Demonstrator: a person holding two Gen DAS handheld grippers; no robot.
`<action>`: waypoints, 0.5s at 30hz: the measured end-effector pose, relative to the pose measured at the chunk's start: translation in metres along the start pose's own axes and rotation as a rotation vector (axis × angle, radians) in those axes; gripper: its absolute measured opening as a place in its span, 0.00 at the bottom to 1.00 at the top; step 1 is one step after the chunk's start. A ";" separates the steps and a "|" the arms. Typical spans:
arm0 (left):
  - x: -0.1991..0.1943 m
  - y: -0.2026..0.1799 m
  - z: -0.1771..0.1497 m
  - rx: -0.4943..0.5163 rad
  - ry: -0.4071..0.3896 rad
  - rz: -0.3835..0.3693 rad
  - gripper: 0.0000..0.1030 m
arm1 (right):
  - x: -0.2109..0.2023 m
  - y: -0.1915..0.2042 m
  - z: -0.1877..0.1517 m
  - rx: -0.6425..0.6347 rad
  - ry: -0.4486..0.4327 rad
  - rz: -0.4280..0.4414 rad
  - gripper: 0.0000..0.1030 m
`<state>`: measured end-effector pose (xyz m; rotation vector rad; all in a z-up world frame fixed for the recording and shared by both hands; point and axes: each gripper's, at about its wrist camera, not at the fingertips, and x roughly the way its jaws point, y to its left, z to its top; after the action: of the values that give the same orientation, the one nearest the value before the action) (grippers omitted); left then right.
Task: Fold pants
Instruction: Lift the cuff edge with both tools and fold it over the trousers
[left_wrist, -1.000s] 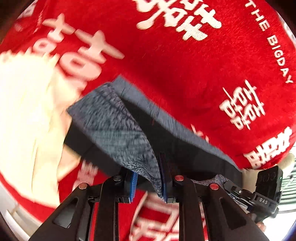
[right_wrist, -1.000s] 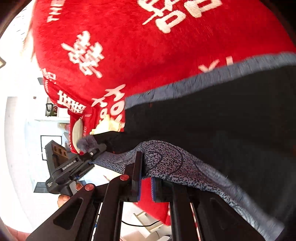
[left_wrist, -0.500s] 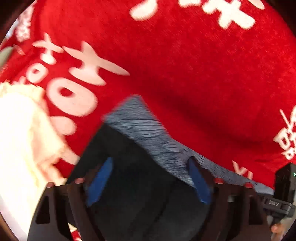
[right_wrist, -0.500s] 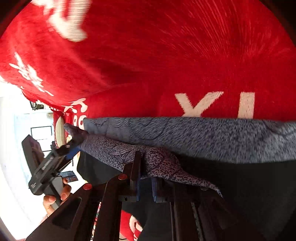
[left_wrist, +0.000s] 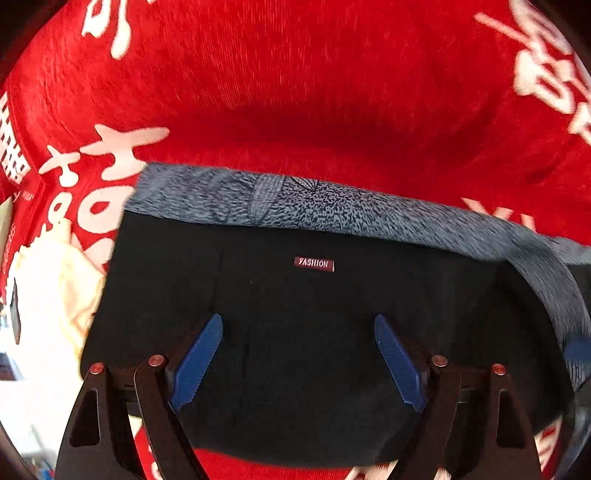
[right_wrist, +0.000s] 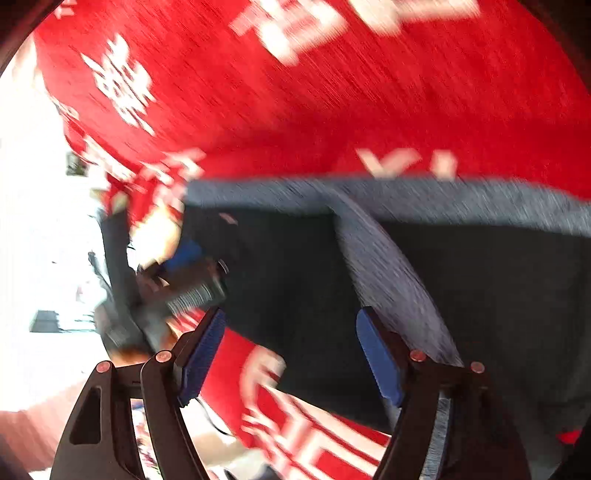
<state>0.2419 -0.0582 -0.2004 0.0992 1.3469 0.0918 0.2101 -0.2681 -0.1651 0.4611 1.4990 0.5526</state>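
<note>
The folded pants (left_wrist: 314, 332) lie on the blanket (left_wrist: 295, 92), their patterned band (left_wrist: 295, 199) along the far edge. A small label (left_wrist: 314, 264) sits just near of it. A pale cloth (left_wrist: 59, 280) lies left.

I count one pair of black pants (left_wrist: 314, 332), one "FASHION" label (left_wrist: 314, 264), one red printed blanket (left_wrist: 295, 92), one cream cloth (left_wrist: 55, 288), and my two grippers: left gripper (left_wrist: 297, 363), right gripper (right_wrist: 291, 358).

Right-wrist view is smeared with motion blur: the white lettering on the red blanket (right_wrist: 369, 92) is unreadable, and the pants (right_wrist: 480, 266) run off the right edge.
</note>
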 end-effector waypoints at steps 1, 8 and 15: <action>0.003 0.000 0.002 -0.009 0.002 0.014 0.83 | 0.006 -0.008 -0.002 0.005 0.013 -0.040 0.71; -0.032 -0.019 -0.011 0.037 0.004 -0.012 0.83 | -0.028 -0.027 -0.014 0.043 -0.095 -0.025 0.65; -0.077 -0.086 -0.062 0.157 0.044 -0.180 0.83 | -0.084 -0.034 -0.099 0.107 -0.204 -0.181 0.69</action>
<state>0.1653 -0.1523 -0.1503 0.1084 1.4001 -0.1645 0.1142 -0.3508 -0.1214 0.4455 1.3617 0.2753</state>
